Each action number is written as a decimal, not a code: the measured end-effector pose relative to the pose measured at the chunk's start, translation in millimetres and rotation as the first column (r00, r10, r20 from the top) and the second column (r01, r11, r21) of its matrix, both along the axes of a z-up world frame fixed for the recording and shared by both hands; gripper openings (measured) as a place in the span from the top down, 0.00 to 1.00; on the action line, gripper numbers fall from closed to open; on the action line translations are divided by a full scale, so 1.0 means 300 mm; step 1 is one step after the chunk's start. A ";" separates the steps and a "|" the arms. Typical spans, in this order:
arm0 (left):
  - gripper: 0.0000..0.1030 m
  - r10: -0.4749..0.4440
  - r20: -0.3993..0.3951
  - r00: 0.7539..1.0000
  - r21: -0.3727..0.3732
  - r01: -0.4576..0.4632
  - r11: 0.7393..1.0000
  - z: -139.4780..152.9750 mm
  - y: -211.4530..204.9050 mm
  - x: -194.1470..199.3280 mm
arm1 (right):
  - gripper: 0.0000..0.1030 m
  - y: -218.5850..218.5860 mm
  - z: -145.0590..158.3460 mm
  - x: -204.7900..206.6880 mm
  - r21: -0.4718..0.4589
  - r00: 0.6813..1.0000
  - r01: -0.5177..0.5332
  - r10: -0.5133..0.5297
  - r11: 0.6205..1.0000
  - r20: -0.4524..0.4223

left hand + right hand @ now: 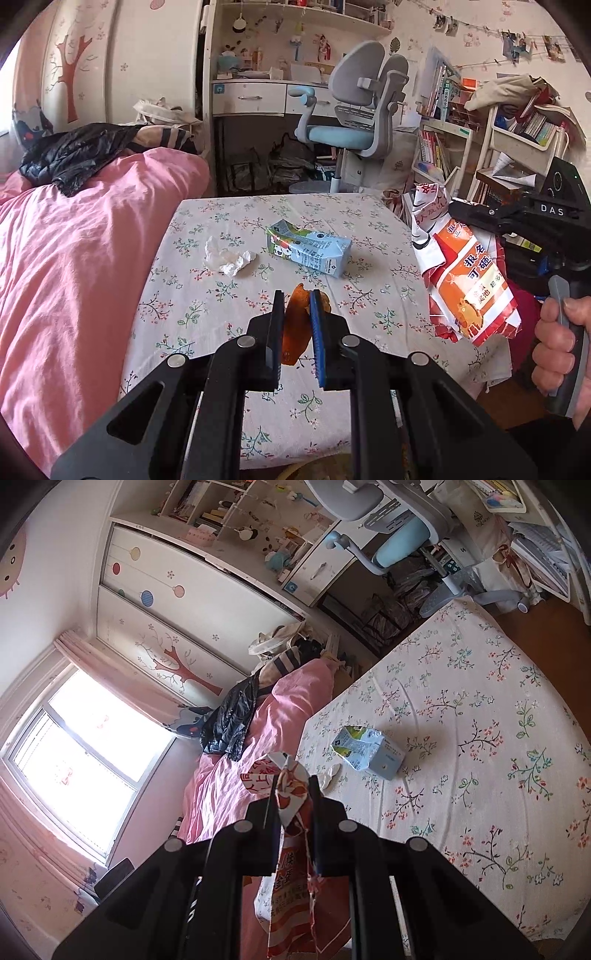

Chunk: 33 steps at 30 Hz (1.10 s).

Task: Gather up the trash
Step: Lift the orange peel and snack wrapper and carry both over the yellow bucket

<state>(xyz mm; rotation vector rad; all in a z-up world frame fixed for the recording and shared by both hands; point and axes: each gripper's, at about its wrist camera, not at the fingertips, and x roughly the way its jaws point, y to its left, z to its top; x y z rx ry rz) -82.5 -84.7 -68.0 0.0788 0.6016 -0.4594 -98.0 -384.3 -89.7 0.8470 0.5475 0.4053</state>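
Observation:
My left gripper (297, 295) is shut on an orange peel (295, 326) and holds it above the floral tablecloth (207, 317). My right gripper (291, 781) is shut on a crumpled orange and white paper flyer (291, 794), seen hanging at the right in the left wrist view (469, 288). A blue milk carton (308, 249) lies on its side at the table's middle, also in the right wrist view (369, 753). A crumpled white tissue (229, 258) lies left of the carton; its edge shows in the right wrist view (330, 773).
A bed with a pink cover (81, 258) runs along the table's left side, with a black plastic bag (70, 155) on it. A desk chair (354, 122) stands beyond the table. Bookshelves (480, 147) crowd the right.

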 end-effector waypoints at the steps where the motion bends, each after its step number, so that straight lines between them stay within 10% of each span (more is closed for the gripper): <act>1: 0.87 -0.001 0.001 1.000 -0.001 0.001 1.000 0.000 0.002 -0.010 | 0.86 0.003 0.000 -0.007 0.003 1.000 0.000 0.000 1.000 0.000; 33: 0.87 -0.007 -0.029 1.000 0.017 0.007 1.000 -0.052 0.021 -0.202 | 0.86 0.064 -0.066 -0.163 0.044 0.998 -0.051 0.052 0.998 -0.019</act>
